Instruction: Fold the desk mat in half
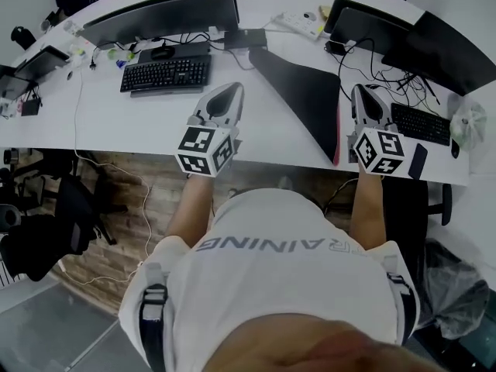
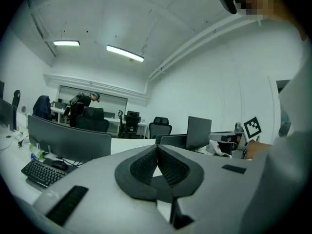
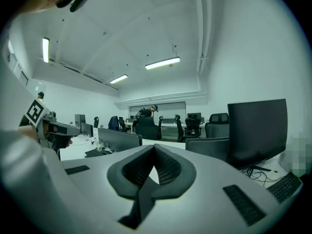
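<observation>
Both forearms reach straight forward from the body, a gripper in each hand. The grippers are held roughly level over the near edge of the desk [image 1: 139, 118], marker cubes toward the person. The left gripper [image 1: 231, 91] has its jaws pressed together with nothing between them — the right gripper [image 1: 363, 93] likewise, tips meeting on empty air. The mat [image 1: 302, 91] lies dark on the desk between the two grippers, nearer the right one and slanting back toward the monitors [image 1: 163, 14] — a red edge [image 1: 337, 134] shows along its right side.
</observation>
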`<state>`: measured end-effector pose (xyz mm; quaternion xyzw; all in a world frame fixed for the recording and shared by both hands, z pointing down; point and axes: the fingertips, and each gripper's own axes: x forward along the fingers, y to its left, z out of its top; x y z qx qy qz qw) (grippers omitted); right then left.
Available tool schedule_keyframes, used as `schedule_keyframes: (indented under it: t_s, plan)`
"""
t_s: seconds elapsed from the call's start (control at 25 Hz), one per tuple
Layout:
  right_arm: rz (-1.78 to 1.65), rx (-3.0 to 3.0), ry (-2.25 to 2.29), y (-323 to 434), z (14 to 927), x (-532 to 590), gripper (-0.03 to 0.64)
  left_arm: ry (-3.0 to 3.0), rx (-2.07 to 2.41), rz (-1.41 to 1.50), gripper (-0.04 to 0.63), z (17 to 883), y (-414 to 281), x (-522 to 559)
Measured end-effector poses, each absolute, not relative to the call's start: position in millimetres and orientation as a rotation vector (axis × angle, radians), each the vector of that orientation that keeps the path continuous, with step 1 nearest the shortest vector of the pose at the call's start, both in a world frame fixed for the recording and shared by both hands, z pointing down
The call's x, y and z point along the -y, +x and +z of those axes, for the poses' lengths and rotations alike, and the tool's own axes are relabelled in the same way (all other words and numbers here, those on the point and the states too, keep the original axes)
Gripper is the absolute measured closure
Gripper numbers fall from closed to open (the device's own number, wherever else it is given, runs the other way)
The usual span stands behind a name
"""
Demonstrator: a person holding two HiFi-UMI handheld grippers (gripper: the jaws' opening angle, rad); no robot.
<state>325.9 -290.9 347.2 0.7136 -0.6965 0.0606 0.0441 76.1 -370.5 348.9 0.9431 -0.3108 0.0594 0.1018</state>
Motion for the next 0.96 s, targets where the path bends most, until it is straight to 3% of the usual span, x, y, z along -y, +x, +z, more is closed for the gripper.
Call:
schedule_keyframes:
  t_s: [0.24,0.96]
  plan:
    - [0.077,2.117,2.234,306.0,309.9,276.0,0.594,2.82,0.86,0.153,0.568,340.6,66.1,367.1]
    - [0.109,2.156,2.237,279.5,312.0,275.9,0.594,2.823,0.856,0.148,0.568,337.5,43.8,363.4]
